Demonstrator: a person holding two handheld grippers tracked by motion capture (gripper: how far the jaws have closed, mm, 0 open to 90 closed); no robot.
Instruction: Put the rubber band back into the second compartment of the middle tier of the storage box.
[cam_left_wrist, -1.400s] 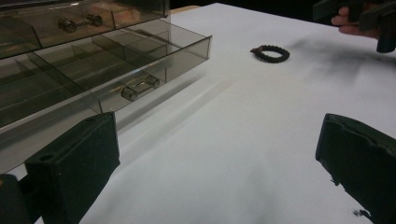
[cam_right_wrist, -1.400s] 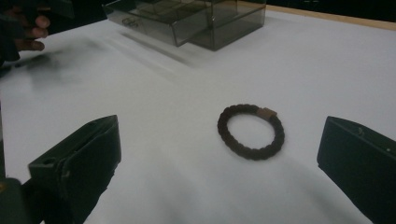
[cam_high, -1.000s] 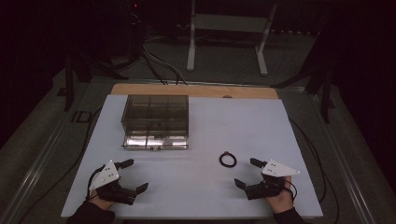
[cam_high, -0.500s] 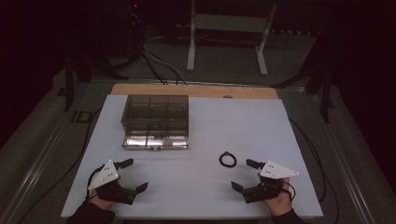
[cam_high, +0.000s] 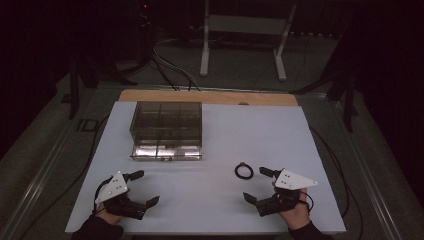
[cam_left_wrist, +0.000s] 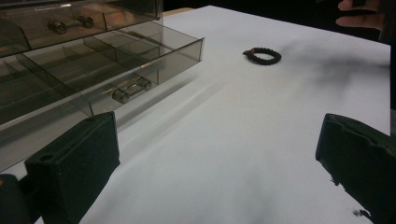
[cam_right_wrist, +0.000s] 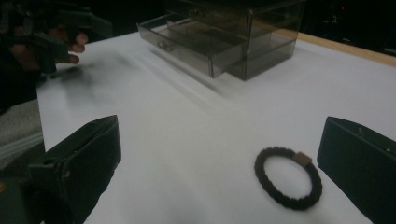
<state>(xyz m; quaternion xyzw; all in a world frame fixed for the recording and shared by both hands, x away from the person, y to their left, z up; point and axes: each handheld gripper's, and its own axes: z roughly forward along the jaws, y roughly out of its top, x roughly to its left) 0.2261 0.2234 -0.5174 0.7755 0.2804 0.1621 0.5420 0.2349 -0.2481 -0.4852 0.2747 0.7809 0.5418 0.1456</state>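
Note:
A small dark braided ring, like a hair tie (cam_high: 243, 171) (cam_right_wrist: 288, 183) (cam_left_wrist: 263, 56), lies flat on the white table (cam_high: 220, 200). My right gripper (cam_high: 259, 185) (cam_right_wrist: 219, 168) is open just right of and nearer than it, the ring lying close to the right jaw in the right gripper view. A smoky clear drawer box (cam_high: 167, 129) (cam_left_wrist: 70, 60) (cam_right_wrist: 229, 37) stands at the back left, its bottom drawer (cam_high: 166, 151) pulled out. My left gripper (cam_high: 143, 188) (cam_left_wrist: 210, 163) is open near the front left edge, nothing between its jaws.
A wooden strip (cam_high: 207, 96) runs along the table's far edge. Beyond it on the dark floor are cables (cam_high: 170, 65) and a white stand (cam_high: 242, 30). White table surface lies between the grippers.
My right gripper has shifted left and a little forward toward the ring. The left gripper and the drawer box have stayed put.

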